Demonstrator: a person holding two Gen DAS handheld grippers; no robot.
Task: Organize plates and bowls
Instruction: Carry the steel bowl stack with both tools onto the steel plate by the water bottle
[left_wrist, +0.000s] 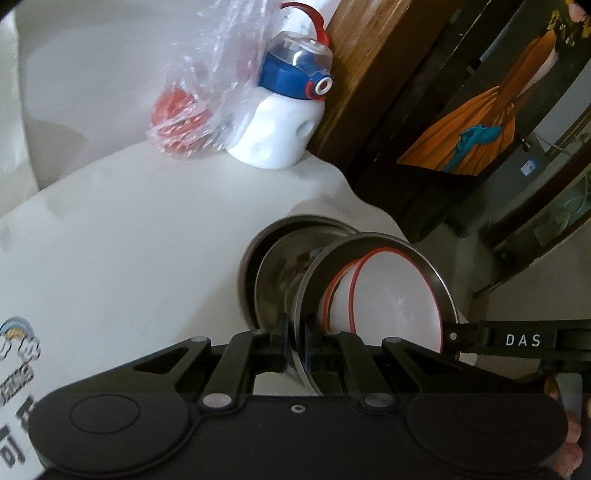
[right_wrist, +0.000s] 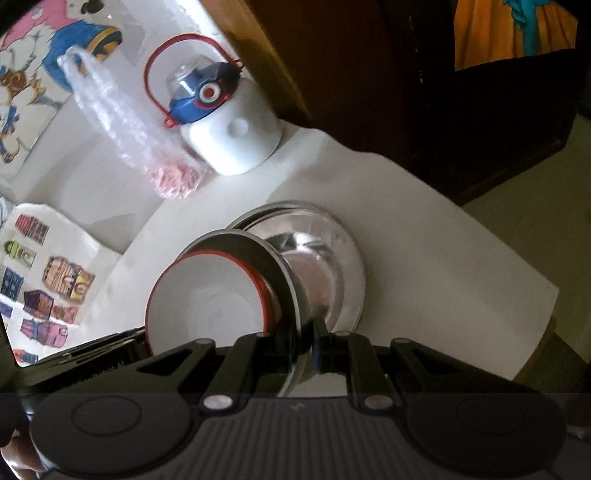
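While both grippers' fingers clamp the steel plate rim, left gripper, right gripper, "DAS" lettering.

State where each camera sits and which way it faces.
Left wrist: on the left gripper, looking along its fingers shut on the steel plate carrying white bowls; the right gripper intrudes.
Right wrist: on the right gripper, fingers shut on the same steel plate; the left gripper's body shows lower left.
Shared: plate, bowls, steel bowl, water bottle.
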